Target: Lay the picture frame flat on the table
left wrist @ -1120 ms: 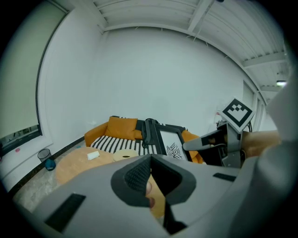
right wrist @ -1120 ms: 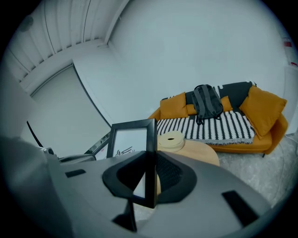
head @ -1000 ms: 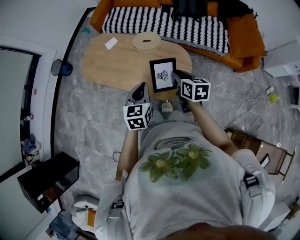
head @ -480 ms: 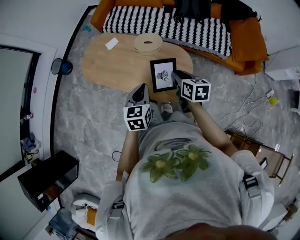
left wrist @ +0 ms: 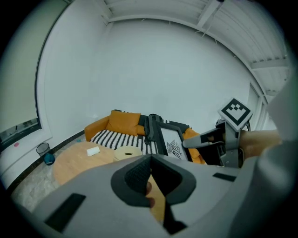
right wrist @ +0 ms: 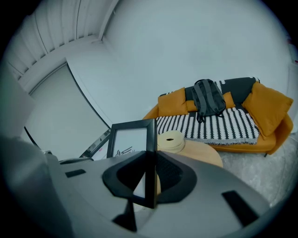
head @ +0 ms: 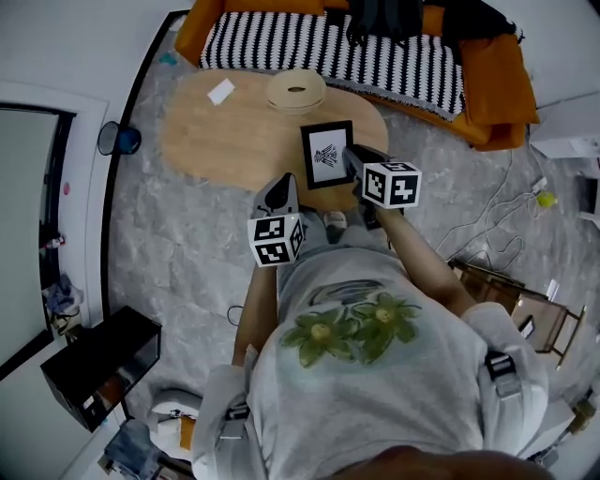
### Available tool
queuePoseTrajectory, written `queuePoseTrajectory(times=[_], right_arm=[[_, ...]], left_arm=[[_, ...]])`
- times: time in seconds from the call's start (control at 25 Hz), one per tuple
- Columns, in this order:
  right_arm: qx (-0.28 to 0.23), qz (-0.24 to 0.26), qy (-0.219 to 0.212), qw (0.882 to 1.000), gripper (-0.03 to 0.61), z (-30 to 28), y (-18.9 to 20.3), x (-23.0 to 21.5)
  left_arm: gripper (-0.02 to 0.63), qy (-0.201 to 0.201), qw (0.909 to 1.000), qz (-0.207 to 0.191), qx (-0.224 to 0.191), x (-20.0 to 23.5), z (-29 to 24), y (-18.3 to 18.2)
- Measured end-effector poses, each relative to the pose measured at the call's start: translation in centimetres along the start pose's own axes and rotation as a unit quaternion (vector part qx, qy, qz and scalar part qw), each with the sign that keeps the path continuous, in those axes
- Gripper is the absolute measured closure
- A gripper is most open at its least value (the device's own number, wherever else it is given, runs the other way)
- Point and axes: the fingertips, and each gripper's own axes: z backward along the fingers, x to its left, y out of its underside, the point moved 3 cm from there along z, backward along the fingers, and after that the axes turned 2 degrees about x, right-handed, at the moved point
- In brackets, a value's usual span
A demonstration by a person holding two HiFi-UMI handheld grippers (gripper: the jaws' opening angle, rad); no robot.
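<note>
The picture frame, black with a white print, stands upright over the near right end of the oval wooden table. My right gripper is shut on the frame's right edge. In the right gripper view that frame edge runs straight down between the jaws of the right gripper. Whether the frame's lower edge touches the table is hidden. My left gripper hovers at the table's near edge, left of the frame. In the left gripper view the left gripper is shut with nothing in it, and the frame shows beyond.
A cream tape roll and a white card lie on the table's far side. An orange sofa with a striped blanket and a dark backpack stands behind. A blue bin is at the left, cables on the right.
Both grippers and the frame stay where they were. Only the head camera has shifted slightly.
</note>
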Motion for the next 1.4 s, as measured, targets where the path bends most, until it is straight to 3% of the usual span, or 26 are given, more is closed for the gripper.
queuePoseTrajectory(times=[0.84,1.4], right_arm=[[0.034,0.000,0.010,0.999,0.506,-3.8,0.5,-0.2],[0.049,-0.009,0.018,0.999,0.506,-5.8,0.2,-1.2]], left_arm=[[0.598,0.001,0.9992,0.033,0.024,2.6,-1.4,1.8],[0.598,0.014,0.9988,0.026,0.040,3.4,-3.5,1.1]])
